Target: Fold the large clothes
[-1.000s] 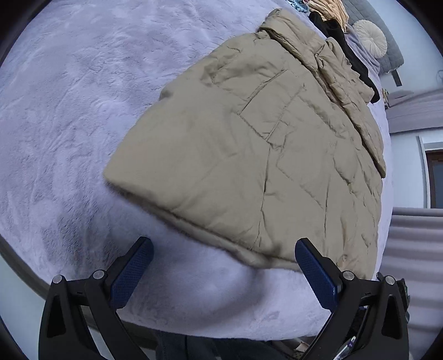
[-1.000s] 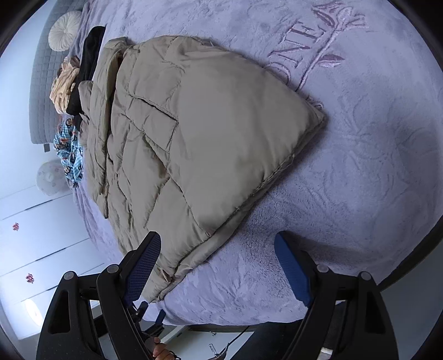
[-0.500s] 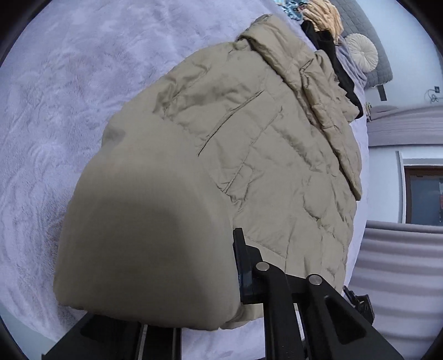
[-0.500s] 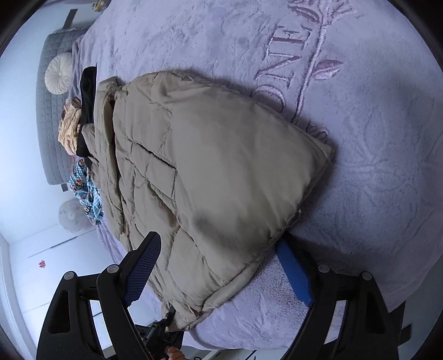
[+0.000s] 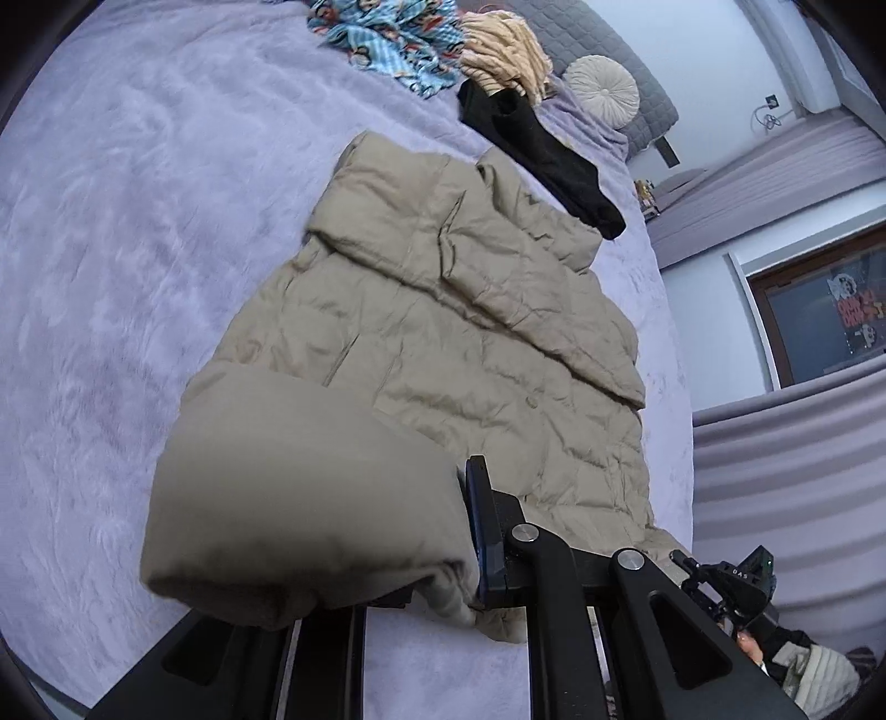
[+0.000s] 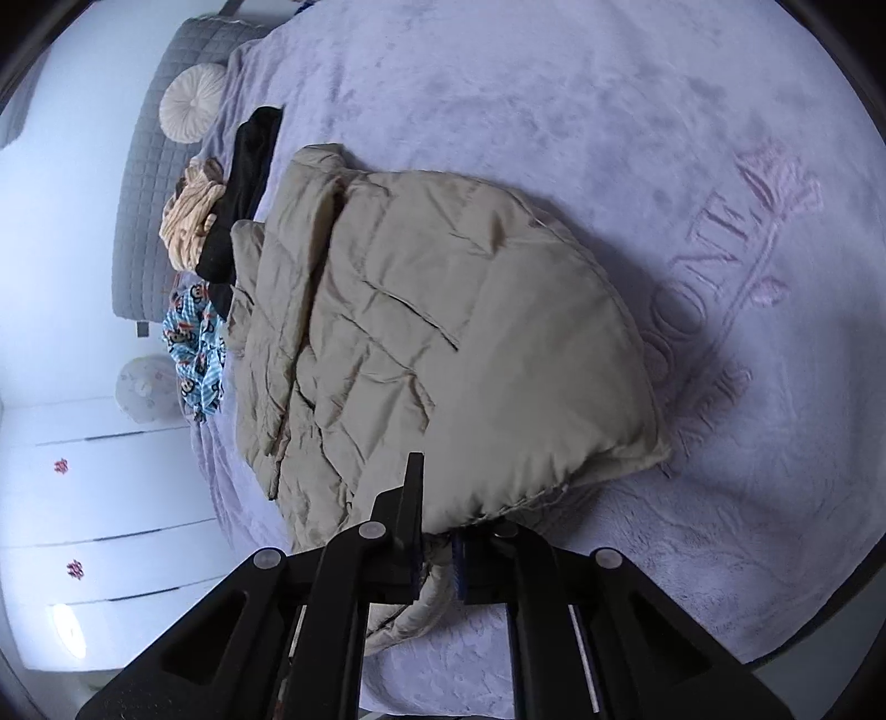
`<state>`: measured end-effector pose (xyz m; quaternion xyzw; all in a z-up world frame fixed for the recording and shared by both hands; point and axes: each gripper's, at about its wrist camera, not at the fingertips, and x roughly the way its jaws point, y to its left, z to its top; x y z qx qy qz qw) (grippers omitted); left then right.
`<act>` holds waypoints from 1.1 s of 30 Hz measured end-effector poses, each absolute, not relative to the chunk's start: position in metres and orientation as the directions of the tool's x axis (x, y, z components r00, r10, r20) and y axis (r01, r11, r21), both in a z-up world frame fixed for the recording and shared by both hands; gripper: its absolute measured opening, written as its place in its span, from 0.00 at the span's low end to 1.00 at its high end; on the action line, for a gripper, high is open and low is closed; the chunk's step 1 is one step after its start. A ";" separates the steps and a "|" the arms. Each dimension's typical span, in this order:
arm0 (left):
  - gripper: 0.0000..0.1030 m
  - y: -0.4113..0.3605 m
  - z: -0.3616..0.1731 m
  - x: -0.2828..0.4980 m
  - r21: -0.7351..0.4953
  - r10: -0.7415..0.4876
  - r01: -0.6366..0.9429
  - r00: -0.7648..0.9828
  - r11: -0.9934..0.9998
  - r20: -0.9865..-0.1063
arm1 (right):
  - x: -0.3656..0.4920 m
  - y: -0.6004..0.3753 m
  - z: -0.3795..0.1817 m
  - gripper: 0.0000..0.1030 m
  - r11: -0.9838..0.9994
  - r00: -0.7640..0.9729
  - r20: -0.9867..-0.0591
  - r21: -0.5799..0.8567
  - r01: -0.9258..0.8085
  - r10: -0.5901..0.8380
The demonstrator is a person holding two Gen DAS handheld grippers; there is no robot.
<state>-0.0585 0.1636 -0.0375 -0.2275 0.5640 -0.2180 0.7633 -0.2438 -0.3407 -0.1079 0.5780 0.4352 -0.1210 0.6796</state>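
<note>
A beige quilted jacket (image 5: 443,343) lies on the lilac bed blanket (image 5: 111,277), collar toward the headboard. My left gripper (image 5: 437,554) is shut on the jacket's bottom hem, which is raised off the bed and bulges over the left finger, hiding it. In the right wrist view the jacket (image 6: 443,332) fills the middle. My right gripper (image 6: 437,531) is closing its jaws with the hem's other corner between them, and the pads press on the fabric.
Past the collar lie a black garment (image 5: 542,160), a blue patterned cloth (image 5: 398,44) and a tan garment (image 5: 504,50). A round cushion (image 5: 601,86) leans on the grey headboard (image 6: 149,183). White drawers (image 6: 111,498) stand beside the bed.
Both grippers went from open in front of the hem to closed on it, the left first. The left has risen with the hem, so the view now reaches the headboard.
</note>
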 end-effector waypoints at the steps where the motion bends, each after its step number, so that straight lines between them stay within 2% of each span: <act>1: 0.16 0.160 -0.026 -0.050 -0.583 -0.581 0.093 0.293 0.807 -0.759 | -0.236 -0.343 -0.100 0.08 0.330 0.593 -0.733 0.680 0.654 0.335; 8: 0.16 0.135 0.036 0.014 -0.501 -0.500 0.124 0.439 0.857 -0.747 | -0.154 -0.366 -0.038 0.07 0.541 0.612 -0.720 0.674 0.503 0.327; 15: 0.16 0.106 0.026 0.114 -0.448 -0.412 0.043 0.480 0.893 -0.774 | -0.018 -0.389 -0.008 0.06 0.720 0.567 -0.746 0.601 0.348 0.349; 20: 0.16 0.085 -0.021 0.182 -0.354 -0.326 0.026 0.456 0.935 -0.828 | 0.075 -0.397 -0.030 0.06 0.764 0.542 -0.786 0.536 0.360 0.296; 26: 0.16 0.067 -0.087 0.237 -0.220 -0.203 0.009 0.417 0.976 -0.886 | 0.142 -0.398 -0.081 0.06 0.757 0.516 -0.822 0.492 0.430 0.242; 33: 0.16 0.062 -0.144 0.267 -0.216 -0.177 -0.061 0.382 0.975 -0.907 | 0.171 -0.402 -0.151 0.06 0.732 0.463 -0.860 0.456 0.506 0.216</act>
